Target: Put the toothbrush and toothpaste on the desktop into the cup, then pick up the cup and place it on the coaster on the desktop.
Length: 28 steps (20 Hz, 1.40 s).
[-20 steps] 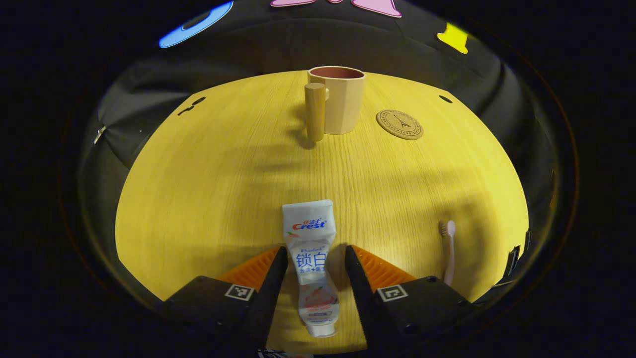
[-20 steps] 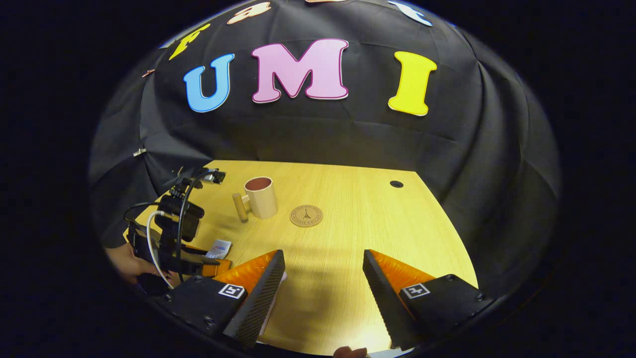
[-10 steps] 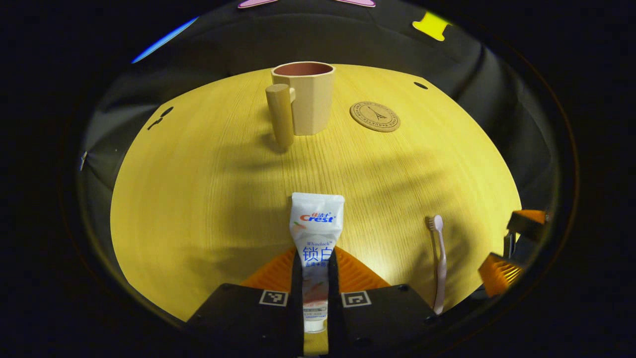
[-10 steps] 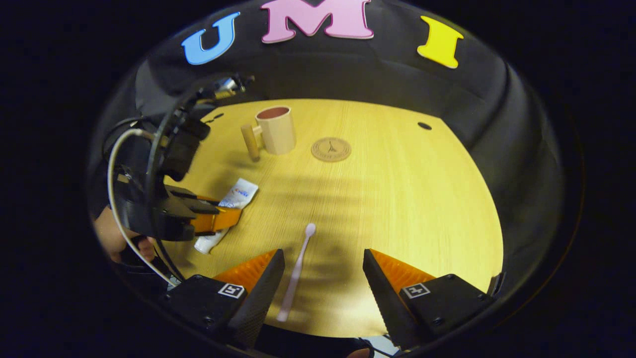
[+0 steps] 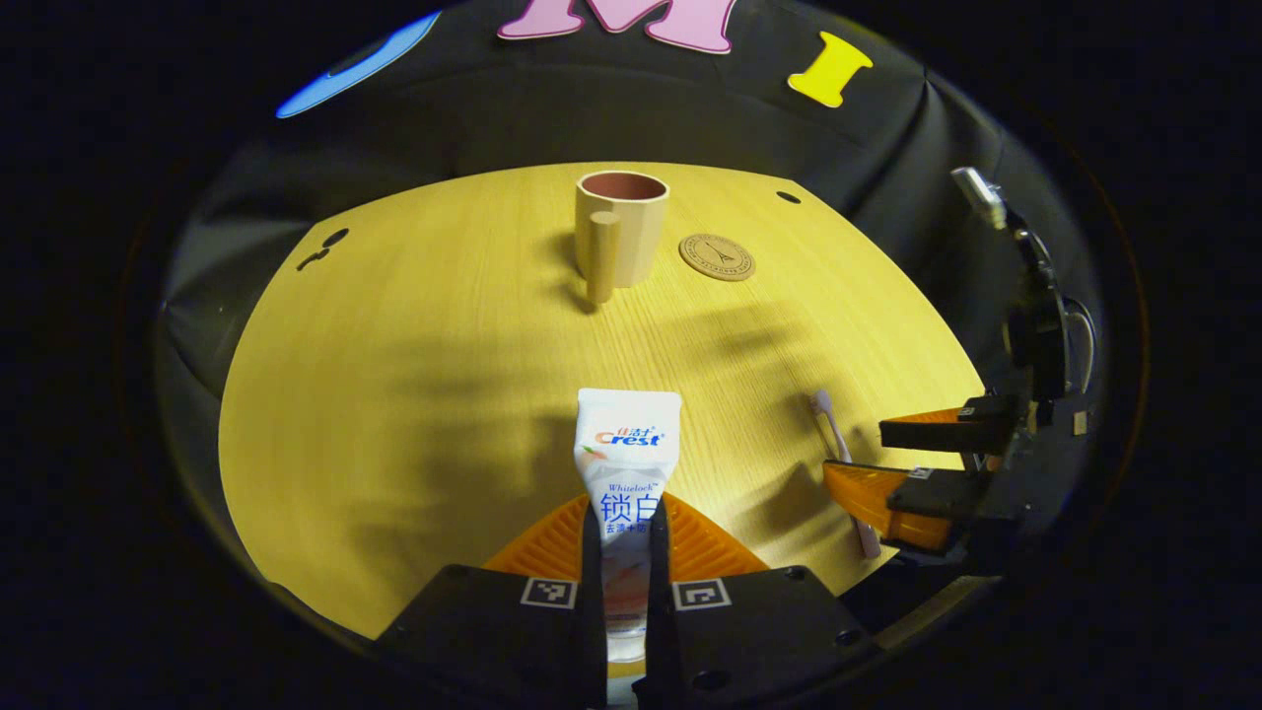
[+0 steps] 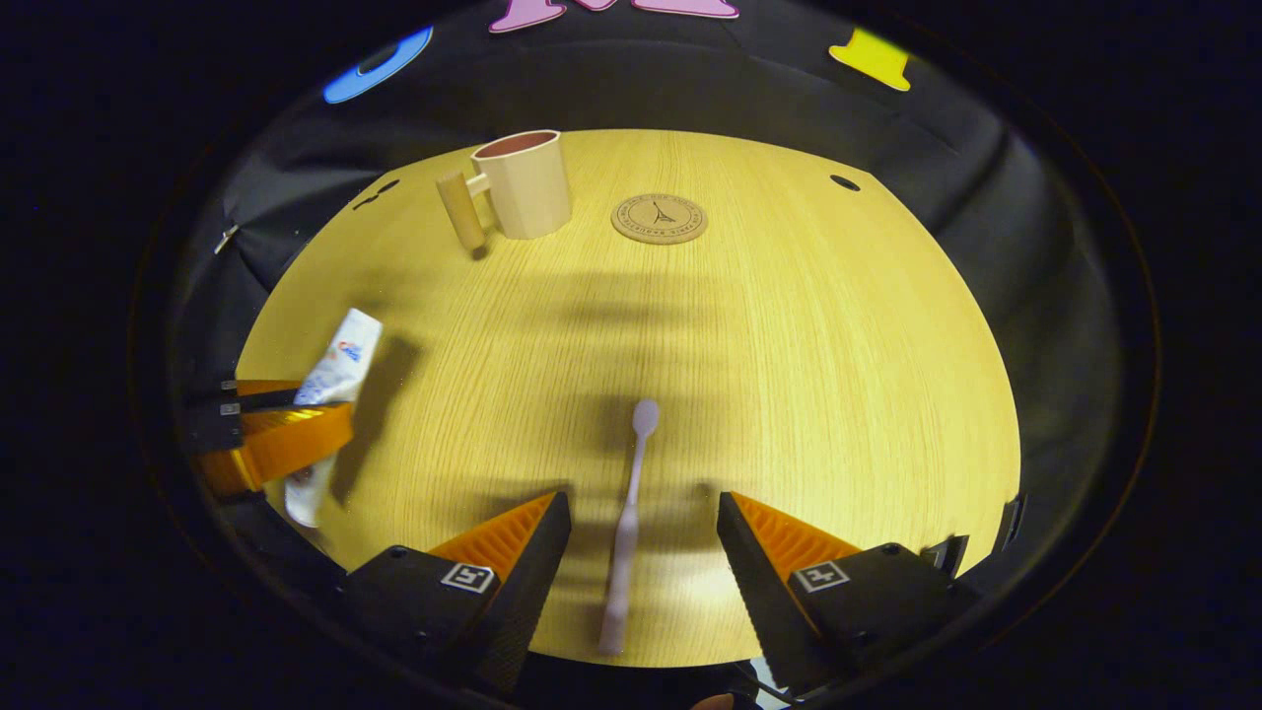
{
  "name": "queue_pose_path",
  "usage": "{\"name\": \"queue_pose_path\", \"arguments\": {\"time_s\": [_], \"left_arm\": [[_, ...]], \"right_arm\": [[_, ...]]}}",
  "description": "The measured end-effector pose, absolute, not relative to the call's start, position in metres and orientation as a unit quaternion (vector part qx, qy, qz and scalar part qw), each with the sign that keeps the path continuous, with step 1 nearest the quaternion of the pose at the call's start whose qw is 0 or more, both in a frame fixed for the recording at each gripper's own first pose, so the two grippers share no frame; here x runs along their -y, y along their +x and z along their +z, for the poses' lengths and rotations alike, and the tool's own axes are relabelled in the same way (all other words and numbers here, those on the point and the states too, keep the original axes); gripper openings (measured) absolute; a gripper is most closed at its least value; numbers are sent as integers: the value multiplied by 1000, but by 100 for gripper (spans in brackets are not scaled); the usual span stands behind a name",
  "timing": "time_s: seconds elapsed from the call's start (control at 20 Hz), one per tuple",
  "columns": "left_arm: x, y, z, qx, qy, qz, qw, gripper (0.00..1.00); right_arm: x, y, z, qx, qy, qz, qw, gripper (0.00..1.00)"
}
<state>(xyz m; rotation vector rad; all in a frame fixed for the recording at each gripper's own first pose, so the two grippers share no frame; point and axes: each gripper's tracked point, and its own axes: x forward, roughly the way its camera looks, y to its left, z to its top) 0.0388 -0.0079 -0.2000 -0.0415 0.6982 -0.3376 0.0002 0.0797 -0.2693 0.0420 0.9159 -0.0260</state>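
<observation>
In the left gripper view my left gripper (image 5: pixel 625 537) is shut on a white toothpaste tube (image 5: pixel 628 444), whose flat end points toward the beige cup (image 5: pixel 621 225) with a wooden handle at the far side of the table. The round coaster (image 5: pixel 717 256) lies just right of the cup. In the right gripper view the tube (image 6: pixel 338 357) hangs in the left gripper (image 6: pixel 286 424) a little above the wood, casting a shadow. My right gripper (image 6: pixel 643 523) stands open with the pink toothbrush (image 6: pixel 629 518) lying between its fingers on the table. The cup (image 6: pixel 523 184) and coaster (image 6: pixel 659 218) sit far ahead.
The yellow wooden table (image 6: pixel 838 345) has small dark cable holes near its back corners (image 6: pixel 844 182) (image 5: pixel 788 197). Black cloth hangs close behind the table. The right gripper (image 5: pixel 873 463) straddles the toothbrush (image 5: pixel 826 419) at the right of the left gripper view.
My left gripper closed on the toothpaste tube and raised it off the wood. My right gripper tilted down and moved forward until the toothbrush lay between its open fingers.
</observation>
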Motion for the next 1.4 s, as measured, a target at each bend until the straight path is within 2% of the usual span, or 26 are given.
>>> {"name": "queue_pose_path", "arguments": {"time_s": [0.05,0.25,0.35,0.4,0.45,0.5,0.55,0.6,0.7,0.9,1.05,1.2,1.4], "left_arm": [[1,33,-198,-337,-26,-162,927,21],[-27,14,-192,-328,-52,-154,931,20],[-37,9,-195,-328,-54,-148,931,21],[-40,9,-195,-328,-57,-146,932,20],[-41,8,-196,-327,-61,-145,932,20],[-42,8,-196,-326,-66,-143,932,16],[-42,9,-197,-326,-72,-141,932,16],[-40,10,-195,-323,-80,-141,933,20],[-37,17,-183,-306,-90,-141,937,21],[-26,40,-129,-233,-116,-152,954,21],[-18,71,-58,-144,-148,-158,966,21],[-13,103,1,-69,-170,-159,970,21],[-7,148,51,0,-176,-151,973,19]], "right_arm": [[-81,1,-272,-447,17,-15,894,88],[-88,6,-276,-460,16,-21,887,80],[-98,4,-279,-475,42,-10,879,65],[-95,4,-278,-475,47,-17,879,50],[-94,4,-279,-475,49,-21,878,30],[-93,5,-280,-478,53,-25,876,29],[-94,5,-278,-479,57,-26,876,10],[-94,6,-280,-484,59,-25,873,10],[-97,10,-275,-468,75,-13,881,5],[-106,24,-237,-368,105,32,923,5],[-101,35,-193,-279,116,67,951,5],[-91,46,-162,-227,145,84,959,5],[-80,56,-137,-210,176,106,956,5]]}}
